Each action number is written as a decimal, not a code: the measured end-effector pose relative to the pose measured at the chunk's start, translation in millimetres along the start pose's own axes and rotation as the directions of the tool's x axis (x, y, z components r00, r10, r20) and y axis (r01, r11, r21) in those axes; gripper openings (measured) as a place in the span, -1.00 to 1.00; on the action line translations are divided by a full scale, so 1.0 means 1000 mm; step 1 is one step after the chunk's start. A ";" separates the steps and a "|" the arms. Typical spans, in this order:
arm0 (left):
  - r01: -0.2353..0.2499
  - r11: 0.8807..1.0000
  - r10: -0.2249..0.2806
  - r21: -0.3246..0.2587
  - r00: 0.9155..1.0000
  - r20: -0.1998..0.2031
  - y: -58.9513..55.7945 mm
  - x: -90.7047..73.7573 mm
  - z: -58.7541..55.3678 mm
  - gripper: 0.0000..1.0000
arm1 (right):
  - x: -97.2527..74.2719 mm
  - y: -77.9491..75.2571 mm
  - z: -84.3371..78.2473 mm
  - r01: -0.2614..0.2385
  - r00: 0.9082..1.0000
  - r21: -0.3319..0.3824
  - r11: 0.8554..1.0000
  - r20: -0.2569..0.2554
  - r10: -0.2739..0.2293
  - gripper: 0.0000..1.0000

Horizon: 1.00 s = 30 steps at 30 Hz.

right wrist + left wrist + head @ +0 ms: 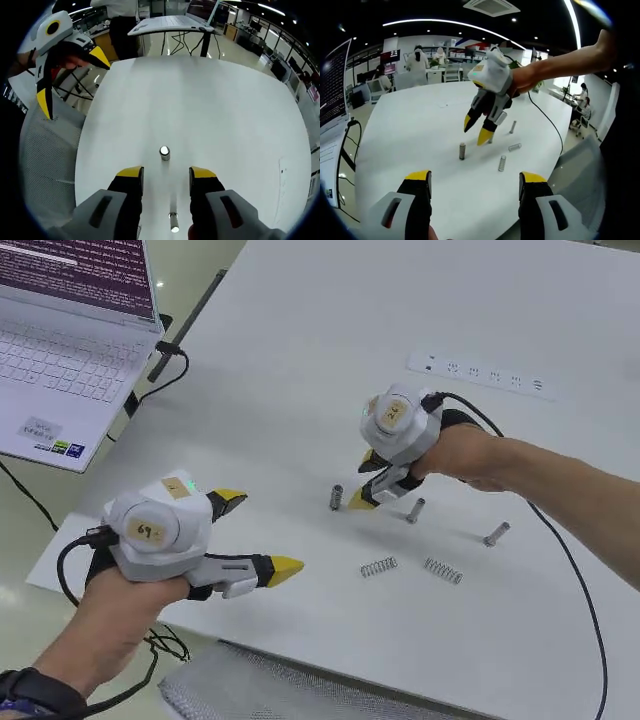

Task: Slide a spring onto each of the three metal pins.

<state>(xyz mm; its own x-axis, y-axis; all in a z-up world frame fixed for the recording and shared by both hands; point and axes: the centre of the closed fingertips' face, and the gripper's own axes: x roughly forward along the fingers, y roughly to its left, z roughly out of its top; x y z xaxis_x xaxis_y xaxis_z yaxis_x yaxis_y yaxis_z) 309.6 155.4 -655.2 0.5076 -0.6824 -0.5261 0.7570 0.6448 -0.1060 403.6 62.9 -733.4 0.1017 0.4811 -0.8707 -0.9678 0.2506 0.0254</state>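
Right gripper view: pin upright

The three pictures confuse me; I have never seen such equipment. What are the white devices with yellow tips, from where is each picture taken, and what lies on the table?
A person holds a hand tool with two jaws in each hand: the left gripper and the right gripper. One picture comes from a headset camera; the two round ones come from cameras on the grippers. On the table are three metal pins, two loose springs and a power strip; a laptop sits nearby. Both grippers are open and hold nothing.
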 end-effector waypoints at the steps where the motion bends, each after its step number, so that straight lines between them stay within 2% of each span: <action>1: 0.000 1.000 0.000 0.001 1.000 0.000 0.000 0.000 0.001 0.35 | -0.001 -0.001 -0.001 0.006 1.000 0.014 1.000 0.008 -0.006 -0.31; 6: -0.001 1.000 0.001 0.006 1.000 0.000 -0.001 -0.001 0.004 0.35 | -0.012 0.002 -0.003 0.024 0.998 0.061 0.998 0.054 -0.027 -0.28; 11: -0.008 1.000 0.008 0.002 1.000 0.004 0.000 0.000 0.006 0.35 | -0.022 0.001 -0.004 0.045 0.992 0.115 0.992 0.113 -0.058 -0.25; 16: -0.009 1.000 0.009 0.003 1.000 0.009 0.002 0.001 0.008 0.35 | -0.037 0.004 -0.001 0.075 0.980 0.163 0.984 0.172 -0.104 -0.23; 20: -0.008 1.000 0.008 0.006 1.000 0.011 0.003 0.001 0.009 0.35 | -0.045 0.008 -0.004 0.096 0.973 0.188 0.977 0.191 -0.132 -0.21; 30: -0.004 1.000 0.004 0.011 1.000 0.012 0.004 0.005 0.011 0.35 | -0.063 0.004 -0.016 0.137 0.952 0.245 0.960 0.236 -0.196 -0.17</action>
<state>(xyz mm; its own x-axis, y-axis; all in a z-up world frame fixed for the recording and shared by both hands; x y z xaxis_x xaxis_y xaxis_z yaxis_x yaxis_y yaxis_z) 319.7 151.3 -648.7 0.5155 -0.6841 -0.5160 0.7594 0.6437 -0.0947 390.0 20.0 -686.4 0.3407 0.6070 -0.7179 -0.8584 0.5123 0.0258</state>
